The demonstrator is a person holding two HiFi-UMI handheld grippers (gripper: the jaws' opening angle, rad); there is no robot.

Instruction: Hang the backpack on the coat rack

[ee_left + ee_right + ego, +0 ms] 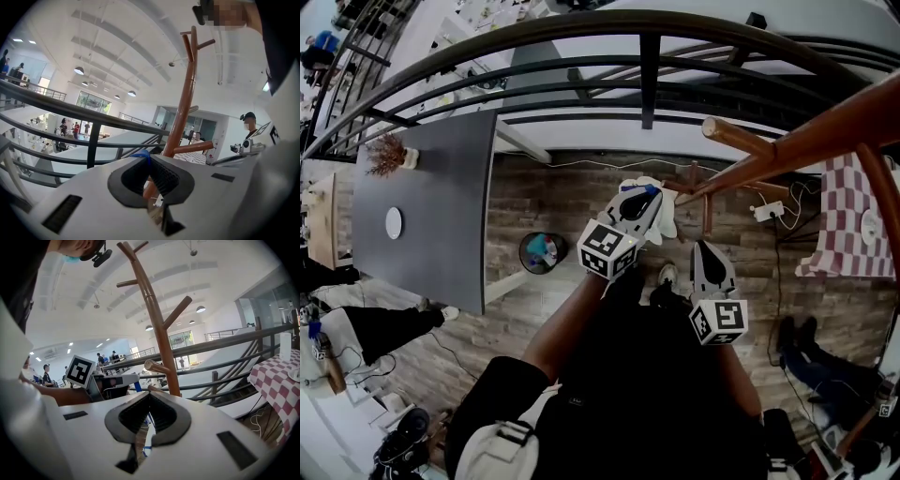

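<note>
Coat rack (183,108) beside railing (93,123), left tongs (149,161) pinching blue strap (140,154)

No legible words, numbers or brands anywhere, marker cubes (607,249) bear only black-and-white patterns (no letters)

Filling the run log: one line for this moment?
left gripper shut on blue strap | right gripper shut, empty | coat rack ahead, nothing hung

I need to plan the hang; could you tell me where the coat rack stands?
The coat rack rises at the head view's right, just ahead of the left gripper, between the railing and the checkered cloth.
</note>
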